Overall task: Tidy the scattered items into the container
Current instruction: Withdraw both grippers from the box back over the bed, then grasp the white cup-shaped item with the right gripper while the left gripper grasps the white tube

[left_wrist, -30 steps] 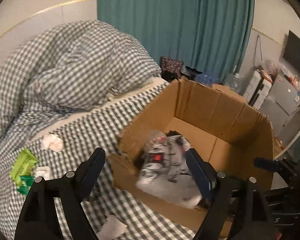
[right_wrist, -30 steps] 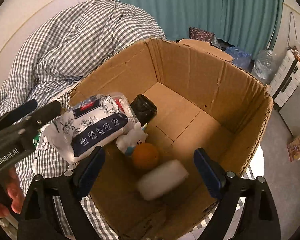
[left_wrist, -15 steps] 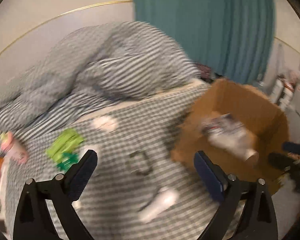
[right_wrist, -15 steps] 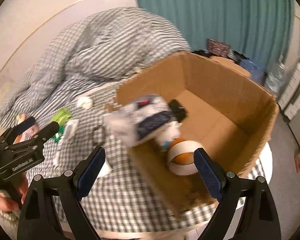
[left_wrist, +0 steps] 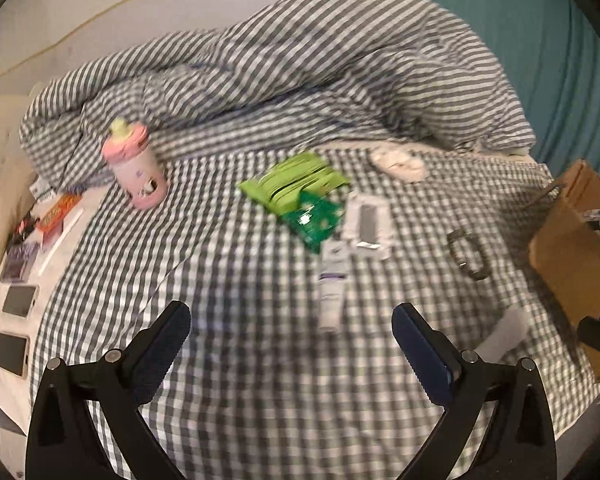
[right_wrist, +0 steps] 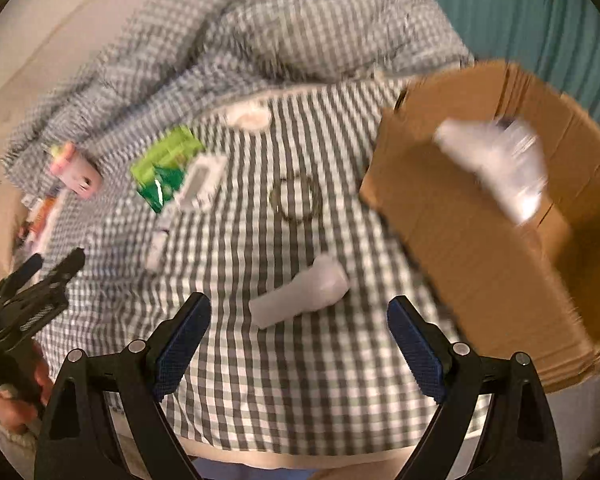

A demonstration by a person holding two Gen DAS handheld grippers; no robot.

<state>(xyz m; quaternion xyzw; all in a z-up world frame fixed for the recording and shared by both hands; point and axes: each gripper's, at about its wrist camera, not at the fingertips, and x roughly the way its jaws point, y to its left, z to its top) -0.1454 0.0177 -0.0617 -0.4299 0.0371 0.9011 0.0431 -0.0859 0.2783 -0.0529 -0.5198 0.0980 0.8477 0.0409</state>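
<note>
On the gingham bedspread [left_wrist: 228,280] clutter remains: with both views blurred, a snatch could miss. The left gripper [left_wrist: 290,330], jaws just opened wide and empty, has the white tube [left_wrist: 332,284] just above centre; the right gripper [right_wrist: 298,322] (wide, empty) frames a white wrapper [right_wrist: 300,292], cardboard box [right_wrist: 460,220] at right

My left camera looks steeply down over the checked bed [left_wrist: 228,264], the cardboard box [left_wrist: 572,248] at its right edge. My right camera looks down beside that box [right_wrist: 460,216]. Both share the green packets [left_wrist: 296,188] [right_wrist: 166,160] and pink bottle [left_wrist: 134,168] [right_wrist: 76,170].
</note>
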